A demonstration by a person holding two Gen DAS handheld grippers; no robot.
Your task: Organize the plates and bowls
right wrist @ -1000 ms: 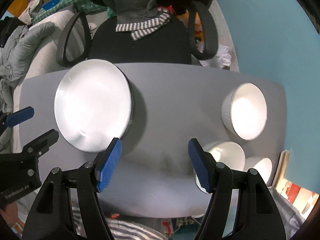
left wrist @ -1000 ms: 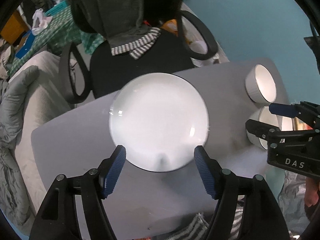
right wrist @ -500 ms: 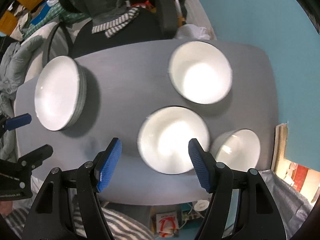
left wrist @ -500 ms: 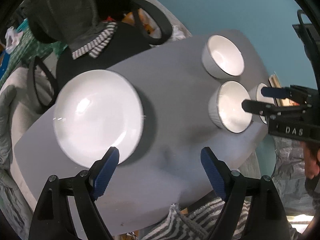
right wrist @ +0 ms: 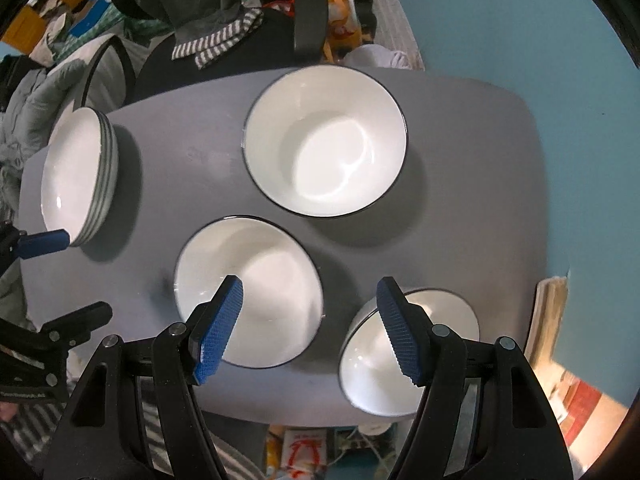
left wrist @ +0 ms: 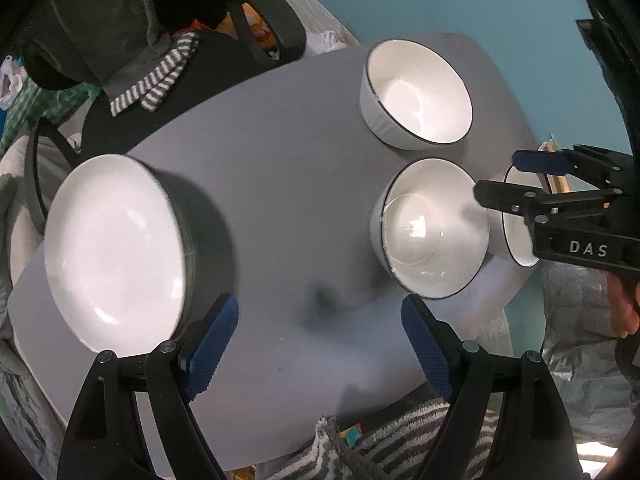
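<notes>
A stack of white plates (left wrist: 116, 248) (right wrist: 78, 172) sits at the left of the grey table (left wrist: 272, 168) (right wrist: 472, 184). Three white bowls with dark rims stand at the right: a far bowl (left wrist: 418, 94) (right wrist: 324, 144), a middle bowl (left wrist: 432, 228) (right wrist: 252, 292) and a near-right bowl (right wrist: 404, 354) (left wrist: 518, 216). My left gripper (left wrist: 320, 336) is open and empty above the table's front middle. My right gripper (right wrist: 310, 324) is open and empty, hovering over the gap between the middle and near-right bowls; it also shows in the left wrist view (left wrist: 516, 184).
A black office chair (right wrist: 224, 52) draped with grey clothing stands behind the table. A teal wall (right wrist: 520, 40) is at the right. A striped cloth (left wrist: 400, 440) hangs below the table's front edge. Books or boxes (right wrist: 560, 360) lie at the lower right.
Both grippers have swung right, from over the plate stack toward the bowls. The right gripper now hovers over the near bowls. Both stay open and empty.
</notes>
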